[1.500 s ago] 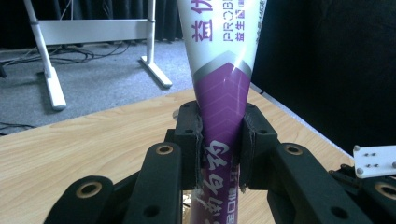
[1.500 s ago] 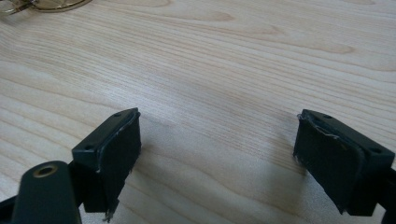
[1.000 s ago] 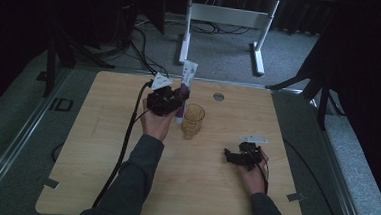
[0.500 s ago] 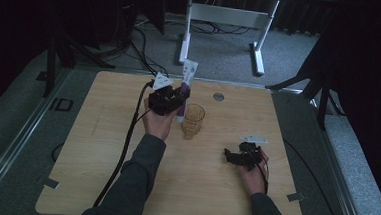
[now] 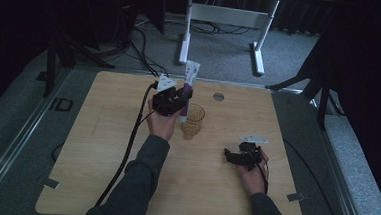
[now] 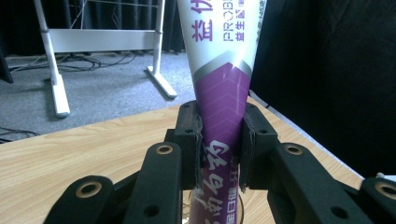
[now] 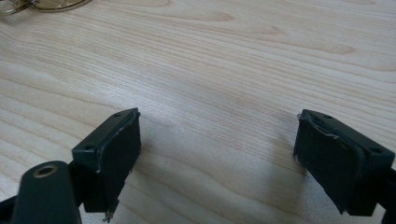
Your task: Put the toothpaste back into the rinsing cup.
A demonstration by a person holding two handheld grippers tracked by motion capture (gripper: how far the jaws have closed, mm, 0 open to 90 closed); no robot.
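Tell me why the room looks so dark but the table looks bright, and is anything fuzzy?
In the high view, light falls on the table while the room behind stays nearly black; the small glass cup looks soft. In the left gripper view, the tube in the left claw is sharp and well lit. In the right gripper view, the wood is bright, and the near pads of the right claw look slightly blurred.

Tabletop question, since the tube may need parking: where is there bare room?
The table's left half beside the left gripper is free, as is the far right corner. It is crowded mid-table around the tube and glass cup.
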